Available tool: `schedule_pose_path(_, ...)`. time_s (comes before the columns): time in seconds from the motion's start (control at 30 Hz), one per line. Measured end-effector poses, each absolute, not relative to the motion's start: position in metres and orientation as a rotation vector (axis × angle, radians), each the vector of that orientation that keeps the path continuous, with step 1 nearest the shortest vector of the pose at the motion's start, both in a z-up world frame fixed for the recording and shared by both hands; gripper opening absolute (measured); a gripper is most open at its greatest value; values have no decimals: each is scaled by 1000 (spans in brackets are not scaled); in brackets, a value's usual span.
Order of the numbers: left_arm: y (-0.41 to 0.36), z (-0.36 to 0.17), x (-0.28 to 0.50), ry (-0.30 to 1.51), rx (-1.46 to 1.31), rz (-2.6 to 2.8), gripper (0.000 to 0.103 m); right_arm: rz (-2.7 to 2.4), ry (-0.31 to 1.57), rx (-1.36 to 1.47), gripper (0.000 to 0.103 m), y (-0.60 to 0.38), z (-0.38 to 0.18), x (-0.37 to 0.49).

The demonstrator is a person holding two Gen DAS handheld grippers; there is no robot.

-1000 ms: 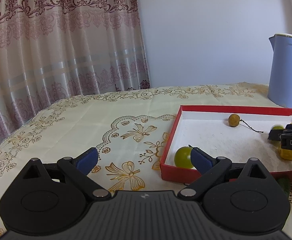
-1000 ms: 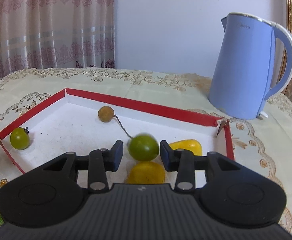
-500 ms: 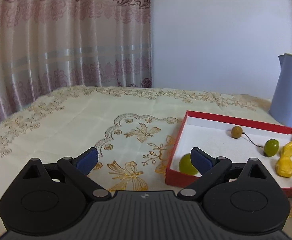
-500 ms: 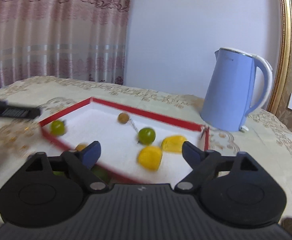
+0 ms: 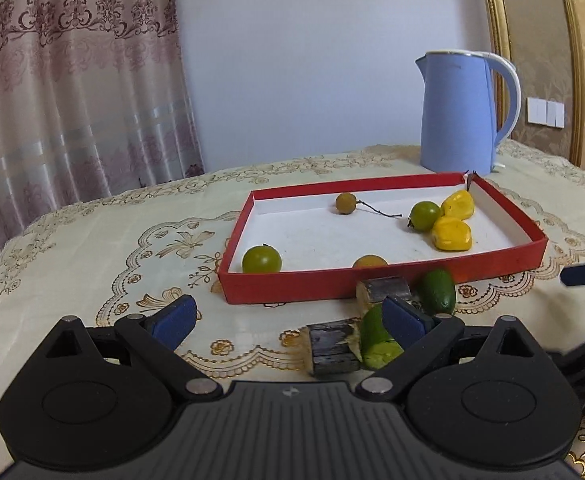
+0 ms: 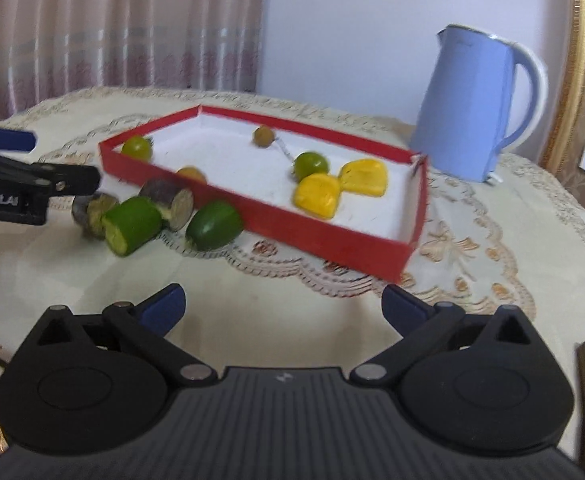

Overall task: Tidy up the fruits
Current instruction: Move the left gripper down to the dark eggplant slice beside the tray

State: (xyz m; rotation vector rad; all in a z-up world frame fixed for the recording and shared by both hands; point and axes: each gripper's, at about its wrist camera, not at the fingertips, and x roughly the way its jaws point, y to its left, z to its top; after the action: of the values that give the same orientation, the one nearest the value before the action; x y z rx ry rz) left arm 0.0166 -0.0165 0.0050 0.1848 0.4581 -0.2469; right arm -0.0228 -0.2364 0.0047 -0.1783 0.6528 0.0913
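Four pieces of fruit lie on the desk (image 5: 72, 264) just outside the near wall of a red tray (image 5: 504, 261): a cut green piece (image 5: 376, 338), a whole green fruit (image 5: 436, 290) and two dark-skinned chunks (image 5: 332, 346), one against the tray wall. Inside the tray sit two green tomatoes (image 5: 261, 259), two yellow pieces (image 5: 452, 233), a stemmed brown fruit (image 5: 346, 203) and an orange one half hidden by the wall. The left hand-held gripper (image 5: 288, 318), jaws wide and empty, is the nearer: the cut green piece lies just ahead and to its right, touching its right finger in that view, its long axis slanting across the jaw line. The right hand-held gripper (image 6: 282, 304), also spread wide and empty, hangs farther back, the loose fruit ahead to its left. A blue kettle (image 5: 458, 112) stands behind the tray.
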Motion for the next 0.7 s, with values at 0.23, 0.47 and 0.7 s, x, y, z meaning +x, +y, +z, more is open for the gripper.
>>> schedule_pose_path(0.23, -8, 2, 24, 456, 100, -213, 100, 90, 674, -102, 103, -244, 1, -21)
schedule_pose_path(0.47, 5, -2, 32, 483, 26, -214, 100, 93, 689, -62, 103, -249, -1, -19)
schedule_pose_path(0.7, 6, -2, 29, 460, 22, -219, 100, 94, 689, -61, 103, -249, -1, -19)
